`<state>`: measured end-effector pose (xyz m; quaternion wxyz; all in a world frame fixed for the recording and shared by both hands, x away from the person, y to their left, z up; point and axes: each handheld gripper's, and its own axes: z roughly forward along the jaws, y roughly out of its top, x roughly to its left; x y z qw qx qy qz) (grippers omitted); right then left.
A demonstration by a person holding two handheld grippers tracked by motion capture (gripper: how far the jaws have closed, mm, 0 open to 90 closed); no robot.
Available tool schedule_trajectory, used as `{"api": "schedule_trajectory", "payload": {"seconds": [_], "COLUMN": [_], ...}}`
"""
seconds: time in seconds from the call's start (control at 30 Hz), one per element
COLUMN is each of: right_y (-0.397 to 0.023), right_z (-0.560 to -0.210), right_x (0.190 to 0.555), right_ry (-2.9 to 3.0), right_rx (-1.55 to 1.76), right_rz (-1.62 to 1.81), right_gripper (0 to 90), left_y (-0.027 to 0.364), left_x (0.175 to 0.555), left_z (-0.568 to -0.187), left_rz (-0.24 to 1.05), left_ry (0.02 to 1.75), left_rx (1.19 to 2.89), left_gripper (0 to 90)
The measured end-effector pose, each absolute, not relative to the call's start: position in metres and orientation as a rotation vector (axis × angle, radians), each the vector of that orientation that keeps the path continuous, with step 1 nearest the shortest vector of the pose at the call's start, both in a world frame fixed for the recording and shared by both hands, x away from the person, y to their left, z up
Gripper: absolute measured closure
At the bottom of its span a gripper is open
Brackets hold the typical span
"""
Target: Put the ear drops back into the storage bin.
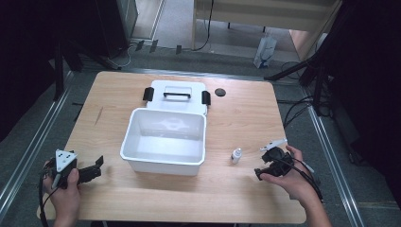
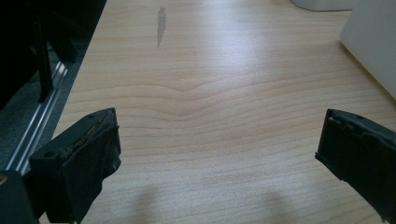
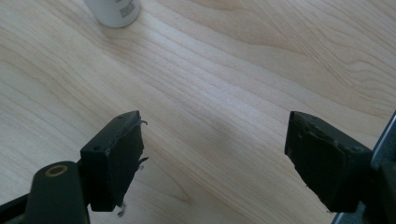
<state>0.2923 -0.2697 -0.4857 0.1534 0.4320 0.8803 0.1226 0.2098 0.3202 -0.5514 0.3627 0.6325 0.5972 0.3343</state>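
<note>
We see a small white bottle standing upright on the wooden worktop, its long axis vertical and its cap at the top, just right of the open white bin. In the right gripper view the bottle's base shows a patch of small dark print, too fine for us to read; we make out no brand.

Our right gripper sits near the worktop's right front edge, close beside the bottle but apart from it. Its fingers are spread wide with bare wood between them, pinching nothing.

Our left gripper rests at the front left corner, pointing towards the bin, well apart from the bottle. Its fingers are likewise spread wide over bare worktop, gripping nothing.

Behind the bin lies its white lid, flat, with a black handle and black clips at either side. A small dark round disc lies just right of the lid.
</note>
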Motion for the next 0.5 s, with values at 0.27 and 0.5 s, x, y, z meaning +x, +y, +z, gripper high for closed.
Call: {"api": "schedule_trajectory", "payload": {"seconds": [0.27, 0.5], "right_y": [-0.253, -0.243], "right_z": [-0.475, -0.465], "right_x": [0.304, 0.316], "right_ry": [2.638, 2.685], "right_rx": [1.150, 1.156], "right_rz": [0.196, 0.123], "right_gripper": [19.2, 18.8], "left_y": [0.321, 0.321], "left_x": [0.210, 0.210], "left_z": [-0.551, -0.551], "left_rz": [0.855, 0.851], "left_ry": [1.538, 1.539], "left_rx": [1.630, 1.629], "left_gripper": [0.3, 0.3]}}
